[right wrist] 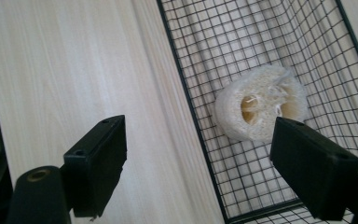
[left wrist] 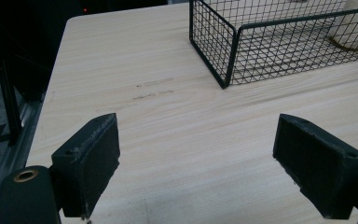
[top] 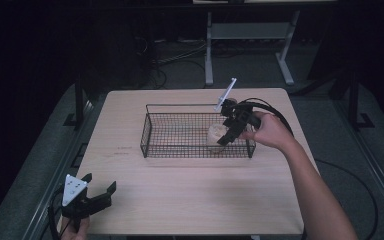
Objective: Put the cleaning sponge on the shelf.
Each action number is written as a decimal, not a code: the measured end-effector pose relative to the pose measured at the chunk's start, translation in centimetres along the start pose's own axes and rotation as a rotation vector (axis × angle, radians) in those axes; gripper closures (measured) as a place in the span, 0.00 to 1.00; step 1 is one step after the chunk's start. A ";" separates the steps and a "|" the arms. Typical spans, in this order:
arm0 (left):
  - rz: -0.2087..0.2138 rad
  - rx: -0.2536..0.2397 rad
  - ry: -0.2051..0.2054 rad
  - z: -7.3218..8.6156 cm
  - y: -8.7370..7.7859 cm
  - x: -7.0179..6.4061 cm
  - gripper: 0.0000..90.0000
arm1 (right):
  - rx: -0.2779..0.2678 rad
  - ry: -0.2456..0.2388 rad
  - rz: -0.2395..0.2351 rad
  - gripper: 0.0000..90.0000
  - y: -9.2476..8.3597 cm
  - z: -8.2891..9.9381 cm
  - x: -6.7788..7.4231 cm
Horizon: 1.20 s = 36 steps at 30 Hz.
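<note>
My right tool (top: pixel 228 131) hung open over the wire basket's (top: pixel 148 131) right end, jaws straddling its rim above the loofah (right wrist: pixel 260 108) inside, probably for reaching it. My left tool (top: pixel 96 192) waited open near the worktop's (top: pixel 190 195) corner.

Pale wood tabletop (top: pixel 190 200), faint marks left of centre. Black wire basket (top: pixel 152 131) on the far half, long side across. Pale loofah (top: pixel 214 137) inside, near the right end, hollow core showing. Beyond, grey floor (top: pixel 180 75), white frame legs (top: pixel 209 50), loose cables (top: pixel 175 57). Dark surroundings.
</note>
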<state>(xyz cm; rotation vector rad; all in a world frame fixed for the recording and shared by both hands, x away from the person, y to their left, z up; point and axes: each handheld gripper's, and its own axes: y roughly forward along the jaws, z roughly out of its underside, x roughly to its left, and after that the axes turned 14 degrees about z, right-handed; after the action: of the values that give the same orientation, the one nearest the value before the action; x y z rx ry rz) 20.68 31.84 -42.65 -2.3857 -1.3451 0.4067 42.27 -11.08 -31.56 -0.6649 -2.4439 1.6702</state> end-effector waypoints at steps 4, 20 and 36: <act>0.000 -0.001 -0.003 0.0 0.0 0.0 0.15 | 0.001 -0.012 0.003 0.19 -0.1 -0.1 0.5; 0.002 0.007 0.002 0.0 0.1 -0.1 0.15 | -0.025 -0.044 -0.046 0.19 0.4 -0.1 2.7; 0.001 0.008 0.004 0.0 0.1 -0.1 0.15 | -0.021 -0.048 -0.048 0.19 1.4 0.7 4.2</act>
<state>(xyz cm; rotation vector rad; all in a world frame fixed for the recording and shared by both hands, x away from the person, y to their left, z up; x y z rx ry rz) 20.69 31.70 -42.71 -2.3795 -1.3378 0.4069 38.65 -9.49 -33.78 -0.5710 -2.4920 1.6644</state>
